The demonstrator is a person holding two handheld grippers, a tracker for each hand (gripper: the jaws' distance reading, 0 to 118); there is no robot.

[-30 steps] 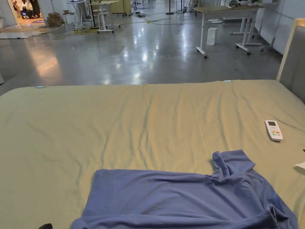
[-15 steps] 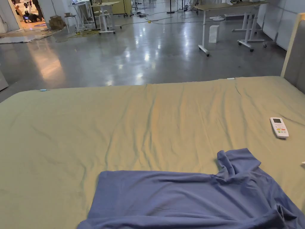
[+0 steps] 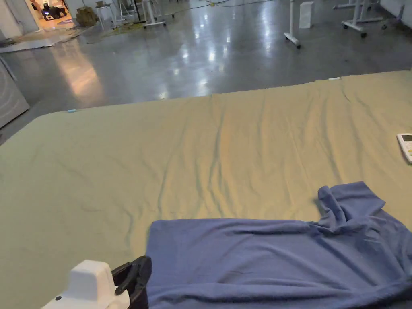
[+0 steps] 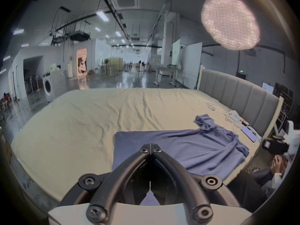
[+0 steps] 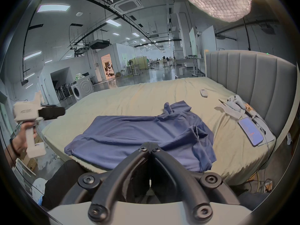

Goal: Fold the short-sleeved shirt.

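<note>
blue shirt spread on the bed, both tools held off it.

the short-sleeved shirt [image 3: 281, 257] lies rumpled on the bed sheet [image 3: 181, 161] near its front edge, one sleeve bunched up. the left gripper [image 4: 151, 148] and the right gripper [image 5: 149, 146] hang above it, jaws pressed together on nothing. a remote [image 3: 405, 145] sits well apart.

White remote [image 5: 203, 92] and phone [image 5: 250, 131] lie on the bed [image 3: 120, 169] near its headboard [image 5: 253, 82] edge; washing machine [image 4: 54, 85] stands beyond the far-left corner.
</note>
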